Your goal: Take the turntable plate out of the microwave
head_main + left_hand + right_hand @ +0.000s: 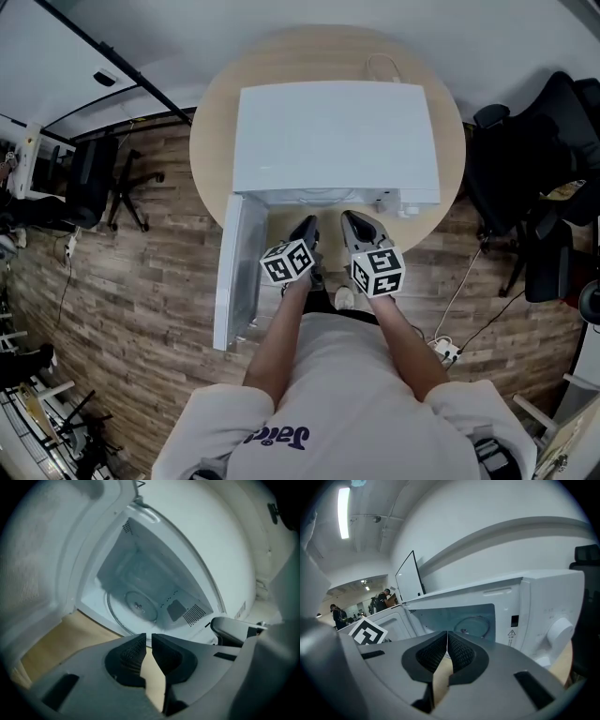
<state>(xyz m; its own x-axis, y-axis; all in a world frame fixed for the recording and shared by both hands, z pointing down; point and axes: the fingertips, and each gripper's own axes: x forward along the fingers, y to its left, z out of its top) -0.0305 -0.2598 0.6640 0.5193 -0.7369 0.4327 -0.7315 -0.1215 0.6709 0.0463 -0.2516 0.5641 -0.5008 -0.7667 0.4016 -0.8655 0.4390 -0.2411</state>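
Note:
A white microwave (333,136) stands on a round wooden table (211,141) with its door (234,272) swung open to the left. The clear glass turntable plate (137,605) lies flat on the cavity floor; in the right gripper view the plate (474,625) shows through the opening. My left gripper (307,225) and right gripper (352,221) are side by side just in front of the opening, outside the cavity. The left gripper (149,636) is shut with nothing between its jaws. The right gripper (447,635) is also shut and empty.
The control panel with a round knob (558,630) is to the right of the opening. Office chairs (534,159) stand around the table on the wood floor. A power strip (447,352) and cables lie on the floor at the right. People stand far off in the room (337,615).

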